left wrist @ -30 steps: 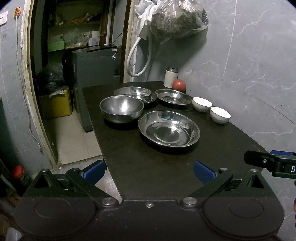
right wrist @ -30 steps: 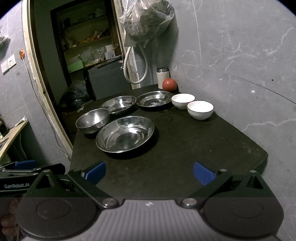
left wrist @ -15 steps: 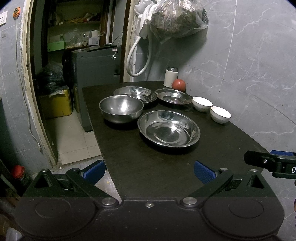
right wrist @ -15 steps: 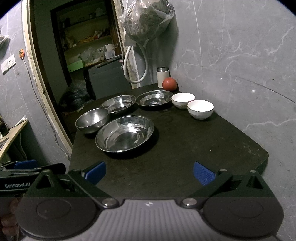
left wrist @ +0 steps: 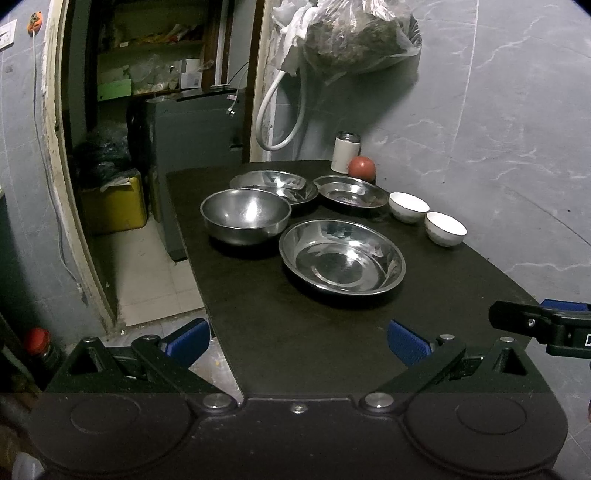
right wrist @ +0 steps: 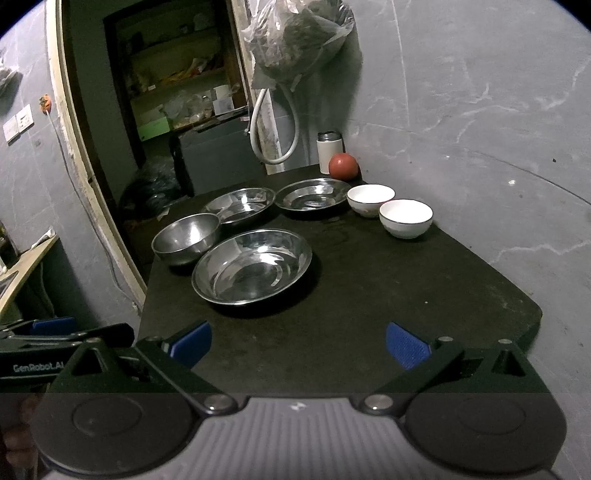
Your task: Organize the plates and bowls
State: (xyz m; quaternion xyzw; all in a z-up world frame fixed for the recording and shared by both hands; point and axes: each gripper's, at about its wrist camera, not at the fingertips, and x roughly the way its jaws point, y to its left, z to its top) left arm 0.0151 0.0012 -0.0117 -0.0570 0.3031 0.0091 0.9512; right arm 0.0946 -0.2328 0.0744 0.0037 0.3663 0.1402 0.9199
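While hovering over the near edge of the dark table (left wrist: 295, 350), keeps the left gripper (left wrist: 297, 338) spread wide with nothing between its blue fingertips (left wrist: 188, 338). Shows the right gripper (right wrist: 297, 341) likewise wide apart and empty above the same near edge, blue pads (right wrist: 406, 345) well clear of every dish. Catches the tip of the right gripper at the right border of the left wrist view, and the side of the left gripper at the lower left of the right wrist view.

Holds six dishes, all farther back on the table and out of reach of both tools. Sits closest: a large shallow steel plate (left wrist: 341, 258), upright and empty. Just behind it toward the doorway side rests a deep steel bowl (left wrist: 245, 216), close to the plate, though contact cannot be told. Farther back lie two more shallow steel plates, a wider one (left wrist: 275, 186) partly hidden behind the deep bowl and a smaller one (left wrist: 351, 192) beside it. Toward the marble wall stand two small white ceramic bowls (right wrist: 406, 218) (right wrist: 370, 199), side by side and very close together, both upright.

Beyond the dishes, at the far corner against the wall, stands a white canister with a metal lid (right wrist: 328, 151) beside a red round fruit (right wrist: 343, 166). Hangs above: a clear plastic bag (left wrist: 354, 35) and a looped white hose (left wrist: 280, 114)
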